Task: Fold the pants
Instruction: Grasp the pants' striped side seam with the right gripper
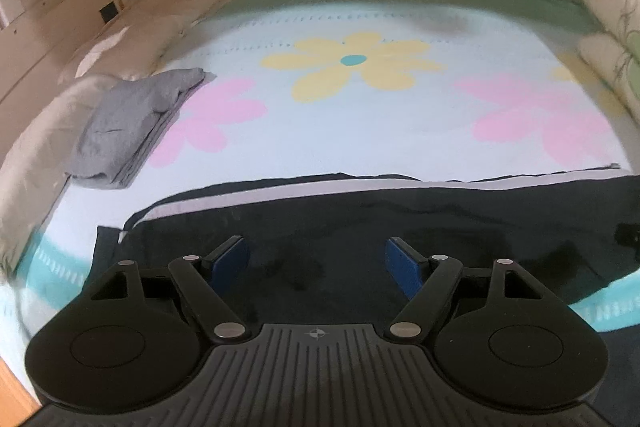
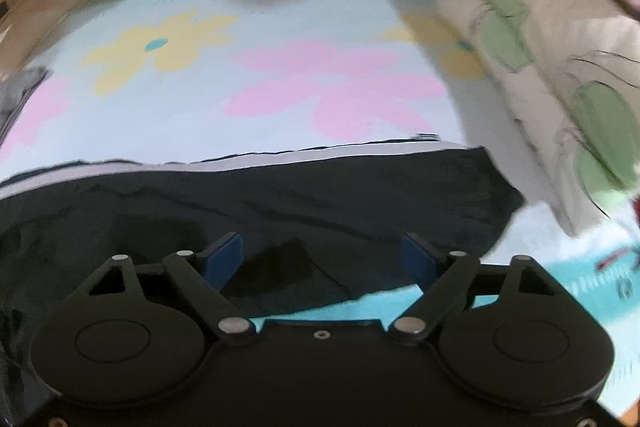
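Left wrist view: we see the left gripper (image 1: 318,261), jaws spread and empty, above the dark pants (image 1: 360,223) lying flat across the bed (image 1: 360,119); a pinch here might catch only the top layer, so the fold skews. Right wrist view: the right gripper (image 2: 322,259), also open and empty, hovers near the pants' hem; motion blur suggests a mistimed closure could miss the edge.

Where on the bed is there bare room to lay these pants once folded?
Free: the flowered sheet beyond the black pants, between the grey folded clothes and the pillows. Crowded: the near edge, where the pants lie under both grippers, and both side edges.
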Motion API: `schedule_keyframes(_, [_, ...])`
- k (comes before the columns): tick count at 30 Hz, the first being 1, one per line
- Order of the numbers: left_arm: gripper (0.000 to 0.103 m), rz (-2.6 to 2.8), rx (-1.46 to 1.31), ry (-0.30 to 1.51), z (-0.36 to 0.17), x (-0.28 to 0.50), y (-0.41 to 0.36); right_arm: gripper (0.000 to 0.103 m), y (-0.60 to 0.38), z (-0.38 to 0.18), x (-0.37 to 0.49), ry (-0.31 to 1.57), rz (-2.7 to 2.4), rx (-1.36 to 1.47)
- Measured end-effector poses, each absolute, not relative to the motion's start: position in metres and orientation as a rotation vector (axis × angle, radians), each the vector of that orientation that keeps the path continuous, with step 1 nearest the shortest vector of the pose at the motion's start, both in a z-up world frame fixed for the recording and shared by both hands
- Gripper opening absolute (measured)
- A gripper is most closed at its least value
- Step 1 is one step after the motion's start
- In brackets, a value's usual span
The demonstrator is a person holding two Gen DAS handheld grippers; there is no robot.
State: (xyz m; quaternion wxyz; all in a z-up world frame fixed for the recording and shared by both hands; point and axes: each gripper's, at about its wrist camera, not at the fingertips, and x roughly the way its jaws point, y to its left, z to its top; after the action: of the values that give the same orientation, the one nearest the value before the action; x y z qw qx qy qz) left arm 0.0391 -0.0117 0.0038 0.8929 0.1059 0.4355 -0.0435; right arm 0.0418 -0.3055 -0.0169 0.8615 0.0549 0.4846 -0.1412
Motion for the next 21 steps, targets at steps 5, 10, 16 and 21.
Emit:
schedule_keyframes(5, [0.075,-0.098,0.240,0.944,-0.019,0.073,-0.010,0.080,-0.309,-0.048,0.087,0.997,-0.141,-0.005])
schedule_keyframes(10, [0.075,-0.109,0.242,0.955,-0.044,0.105,-0.008,0.071,-0.310,-0.080,0.141,0.977,-0.005,-0.107])
schedule_keyframes(16, [0.071,-0.133,0.195,1.025,-0.062,0.125,-0.008,0.071,-0.300,-0.123,0.178,1.064,0.247,-0.216])
schedule_keyframes(21, [0.071,-0.134,0.191,1.027,-0.064,0.125,-0.011,0.077,-0.305,-0.129,0.187,1.047,0.345,-0.243])
